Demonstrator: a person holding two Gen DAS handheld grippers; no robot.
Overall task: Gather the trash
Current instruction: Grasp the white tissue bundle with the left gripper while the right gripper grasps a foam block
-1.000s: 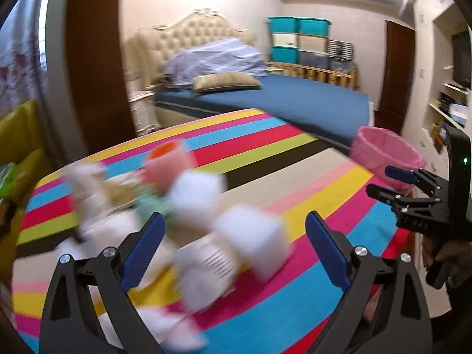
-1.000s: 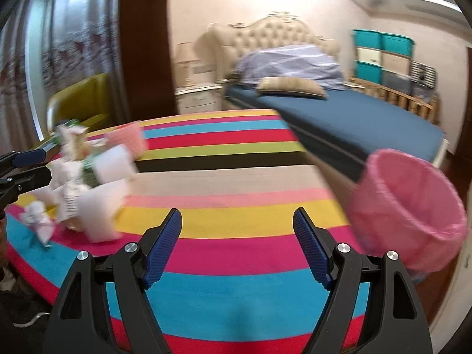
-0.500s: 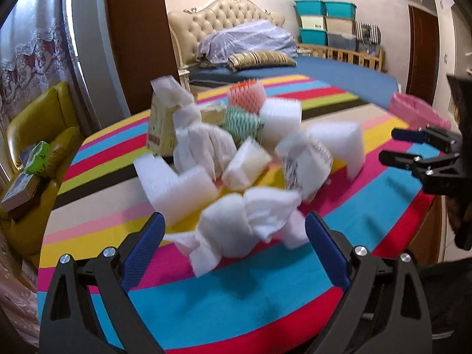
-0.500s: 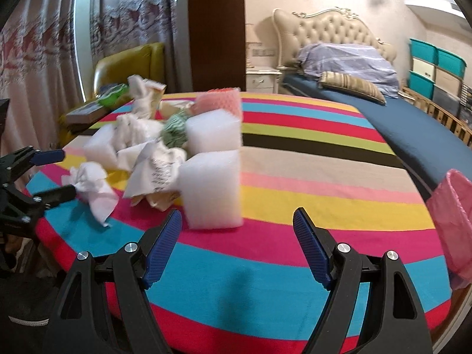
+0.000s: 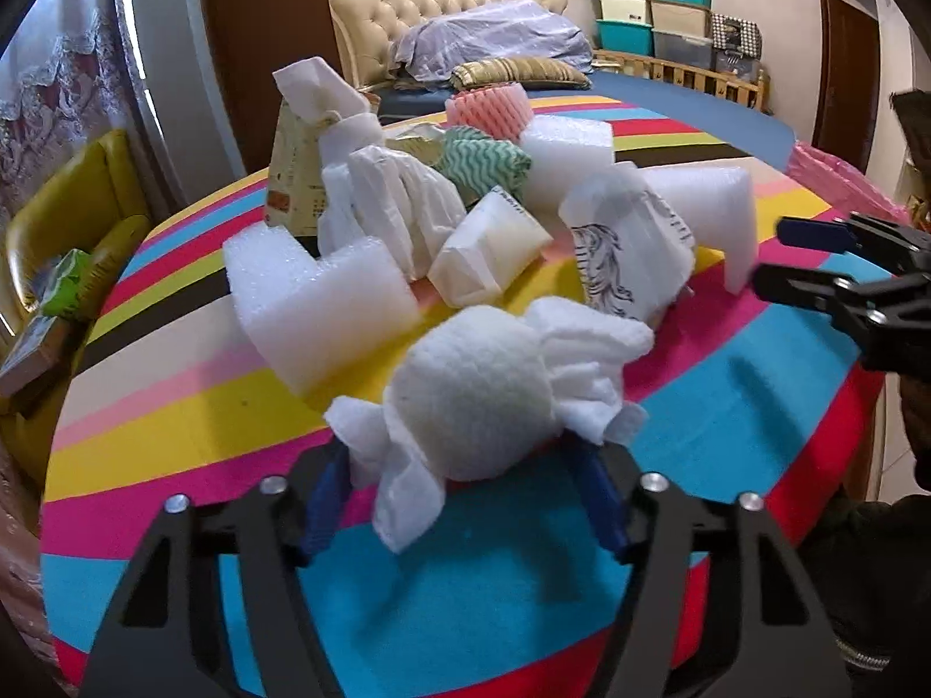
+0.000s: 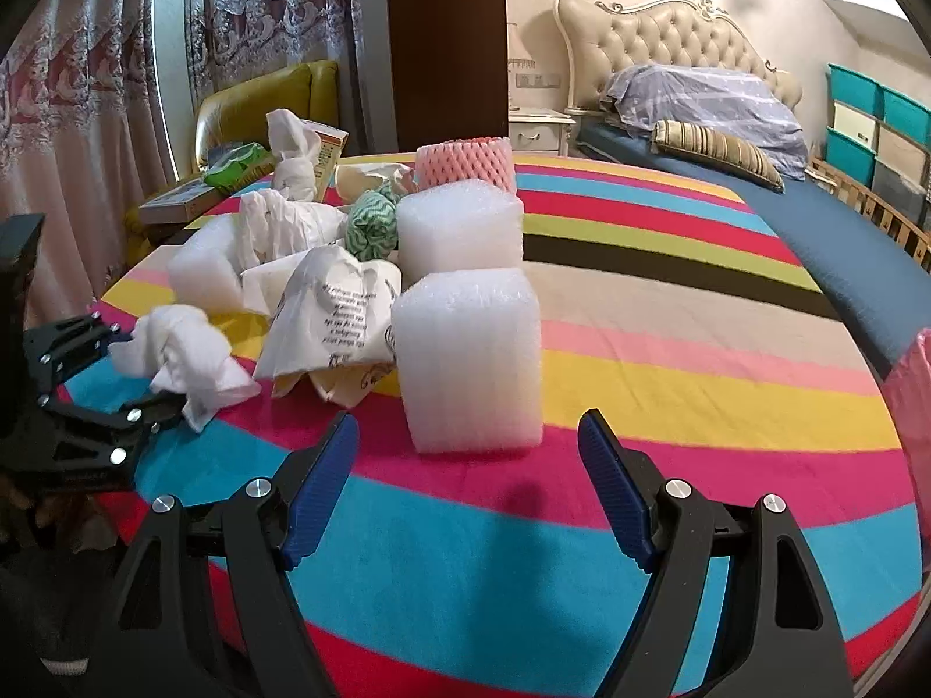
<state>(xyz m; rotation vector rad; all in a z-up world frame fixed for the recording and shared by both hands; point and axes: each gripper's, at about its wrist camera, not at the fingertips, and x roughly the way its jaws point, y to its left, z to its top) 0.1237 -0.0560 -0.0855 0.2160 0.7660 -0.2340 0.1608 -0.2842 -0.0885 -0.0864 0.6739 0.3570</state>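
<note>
A heap of trash lies on the striped round table [image 6: 669, 384]: white foam blocks [image 6: 471, 360], crumpled paper bags [image 6: 331, 320], a pink foam net [image 6: 465, 166], a green-patterned wad [image 6: 369, 227]. My left gripper [image 5: 459, 500] has its blue pads on either side of a crumpled white foam wrap [image 5: 477, 401], which sits between them at the near edge of the heap; it also shows in the right wrist view [image 6: 186, 360]. My right gripper [image 6: 468, 488] is open and empty, just in front of the nearest foam block. A pink trash bin [image 5: 844, 186] stands past the table's right edge.
A bed [image 6: 756, 174] with a tufted headboard stands behind the table. A yellow armchair [image 5: 64, 221] with books sits at the left. Stacked storage boxes [image 5: 651, 6] line the far wall. A white nightstand [image 6: 538, 131] is beside the bed.
My left gripper moved forward and narrowed around the white foam wrap. My right gripper came closer to the foam block. Both views swung from the bin side toward the trash heap.
</note>
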